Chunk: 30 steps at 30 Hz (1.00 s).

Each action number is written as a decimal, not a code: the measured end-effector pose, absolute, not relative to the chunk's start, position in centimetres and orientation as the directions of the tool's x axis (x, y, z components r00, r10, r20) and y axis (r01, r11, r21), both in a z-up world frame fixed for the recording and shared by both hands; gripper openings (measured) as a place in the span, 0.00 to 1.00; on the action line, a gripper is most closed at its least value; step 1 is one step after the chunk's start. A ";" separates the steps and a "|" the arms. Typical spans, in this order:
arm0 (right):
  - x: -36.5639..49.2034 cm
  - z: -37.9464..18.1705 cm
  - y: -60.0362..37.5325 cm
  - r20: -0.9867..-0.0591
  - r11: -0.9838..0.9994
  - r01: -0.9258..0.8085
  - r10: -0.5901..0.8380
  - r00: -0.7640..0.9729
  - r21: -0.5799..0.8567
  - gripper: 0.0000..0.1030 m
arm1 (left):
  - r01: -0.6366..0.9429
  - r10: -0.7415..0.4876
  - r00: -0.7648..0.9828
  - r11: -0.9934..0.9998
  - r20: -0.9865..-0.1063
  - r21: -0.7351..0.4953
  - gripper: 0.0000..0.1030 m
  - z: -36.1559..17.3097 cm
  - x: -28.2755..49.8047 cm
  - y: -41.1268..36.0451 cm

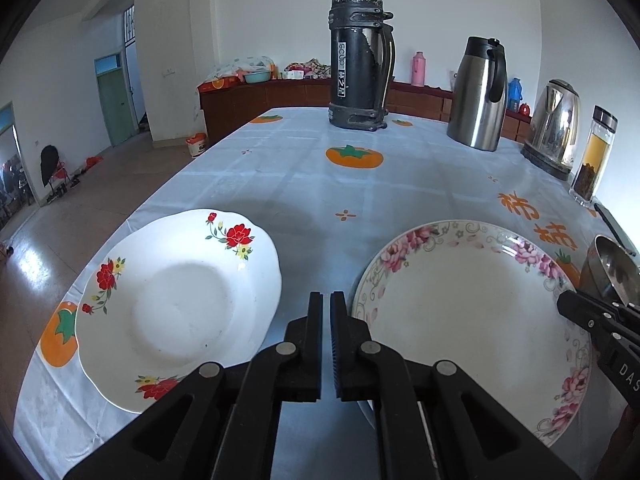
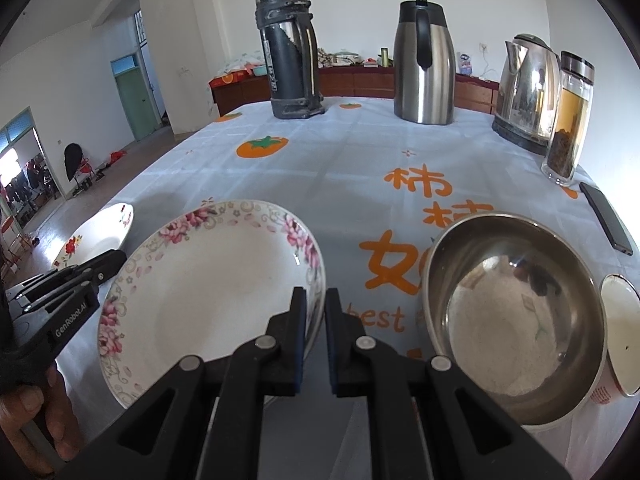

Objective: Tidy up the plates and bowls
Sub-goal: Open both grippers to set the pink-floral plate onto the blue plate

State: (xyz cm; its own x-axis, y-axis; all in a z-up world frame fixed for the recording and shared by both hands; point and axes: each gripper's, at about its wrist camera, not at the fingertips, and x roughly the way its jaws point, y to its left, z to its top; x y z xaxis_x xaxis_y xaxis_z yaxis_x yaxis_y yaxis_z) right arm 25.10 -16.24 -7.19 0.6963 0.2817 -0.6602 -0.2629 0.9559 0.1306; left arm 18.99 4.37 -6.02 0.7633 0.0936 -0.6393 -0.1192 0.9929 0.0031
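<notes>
A white plate with red flowers (image 1: 176, 308) lies at the table's left corner; its edge shows in the right wrist view (image 2: 100, 232). A pink-flowered plate (image 1: 468, 320) (image 2: 208, 292) lies to its right. A steel bowl (image 2: 516, 320) (image 1: 612, 272) stands right of that, with a white bowl (image 2: 622, 336) beside it. My left gripper (image 1: 326, 300) hovers between the two plates, jaws nearly closed, empty. My right gripper (image 2: 316, 296) hovers over the pink plate's right rim, between that plate and the steel bowl, jaws slightly apart, empty.
At the far end of the table (image 1: 288, 184) stand a black thermos (image 1: 360, 56), a steel carafe (image 1: 480, 92), an electric kettle (image 1: 556, 128) and a glass tea bottle (image 1: 594, 156). A phone (image 2: 606, 218) lies at the right edge. The table edge drops to the floor on the left.
</notes>
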 end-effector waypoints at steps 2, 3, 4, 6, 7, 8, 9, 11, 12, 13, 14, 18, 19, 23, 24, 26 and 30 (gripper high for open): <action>25.1 -7.2 -16.3 -0.662 0.956 -0.263 0.281 0.695 0.130 0.09 | -0.128 0.104 0.772 0.992 -0.627 0.007 0.28 -5.8 18.8 4.5; 25.1 -7.2 -16.3 -0.662 0.956 -0.263 0.280 0.695 0.129 0.09 | -0.135 0.111 0.779 0.991 -0.617 0.008 0.48 -5.6 18.7 4.6; 25.1 -7.2 -16.3 -0.662 0.956 -0.264 0.282 0.695 0.131 0.09 | -0.122 0.090 0.796 0.992 -0.598 -0.013 0.59 -5.3 18.3 4.8; 25.0 -7.2 -16.2 -0.663 0.956 -0.264 0.281 0.694 0.128 0.09 | -0.110 0.072 0.825 0.993 -0.560 -0.035 0.72 -4.7 17.6 5.0; 25.0 -7.2 -16.2 -0.664 0.956 -0.264 0.279 0.694 0.126 0.09 | -0.100 0.063 0.834 0.994 -0.548 -0.037 0.72 -4.5 17.4 4.9; 25.0 -7.3 -16.2 -0.664 0.956 -0.264 0.278 0.694 0.124 0.09 | -0.085 0.050 0.839 0.996 -0.541 -0.040 0.72 -4.3 17.3 4.9; 25.0 -7.3 -16.1 -0.665 0.957 -0.265 0.275 0.695 0.119 0.10 | -0.071 0.035 0.842 0.996 -0.539 -0.045 0.72 -4.3 17.2 4.8; 25.0 -7.3 -16.0 -0.666 0.958 -0.266 0.268 0.696 0.107 0.10 | -0.028 -0.021 0.846 0.996 -0.533 -0.085 0.72 -4.1 17.0 4.8; 25.0 -7.3 -15.9 -0.668 0.958 -0.267 0.265 0.695 0.102 0.10 | -0.014 -0.043 0.848 0.995 -0.528 -0.103 0.72 -4.0 17.0 4.8; 25.0 -7.4 -15.9 -0.670 0.958 -0.268 0.266 0.693 0.103 0.11 | 0.005 -0.070 0.854 0.992 -0.516 -0.126 0.72 -3.8 16.8 5.0; 25.0 -7.4 -15.8 -0.671 0.957 -0.271 0.266 0.692 0.101 0.12 | 0.017 -0.085 0.858 0.990 -0.507 -0.138 0.72 -3.6 16.8 4.9; 24.5 -7.0 -15.6 -0.655 0.958 -0.277 0.260 0.709 0.080 0.12 | 0.074 -0.154 0.872 0.980 -0.465 -0.185 0.72 -2.9 16.3 4.8; 24.5 -6.9 -15.6 -0.653 0.958 -0.277 0.259 0.712 0.077 0.13 | 0.086 -0.169 0.873 0.977 -0.458 -0.197 0.72 -2.8 16.2 4.8; 24.4 -6.7 -15.8 -0.645 0.955 -0.281 0.271 0.715 0.090 0.13 | 0.128 -0.225 0.878 0.961 -0.424 -0.244 0.72 -2.3 15.9 4.9; 24.3 -6.5 -15.8 -0.640 0.956 -0.279 0.270 0.720 0.089 0.13 | 0.144 -0.243 0.879 0.955 -0.409 -0.258 0.72 -2.1 15.7 4.9; 24.1 -6.2 -15.8 -0.625 0.957 -0.278 0.269 0.733 0.085 0.23 | 0.169 -0.269 0.886 0.946 -0.379 -0.276 0.72 -1.8 15.2 5.0; 23.6 -5.5 -16.0 -0.587 0.955 -0.280 0.282 0.759 0.098 0.41 | 0.202 -0.292 0.895 0.940 -0.338 -0.276 0.73 -1.2 14.6 4.8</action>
State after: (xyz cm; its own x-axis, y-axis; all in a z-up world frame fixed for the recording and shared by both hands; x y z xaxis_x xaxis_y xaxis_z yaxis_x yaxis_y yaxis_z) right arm 23.62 -16.04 -5.49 0.7585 0.2823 -0.5873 -0.2799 0.9551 0.0975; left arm 14.57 4.80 -1.16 0.8950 -0.2915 -0.3376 0.2021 0.9398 -0.2757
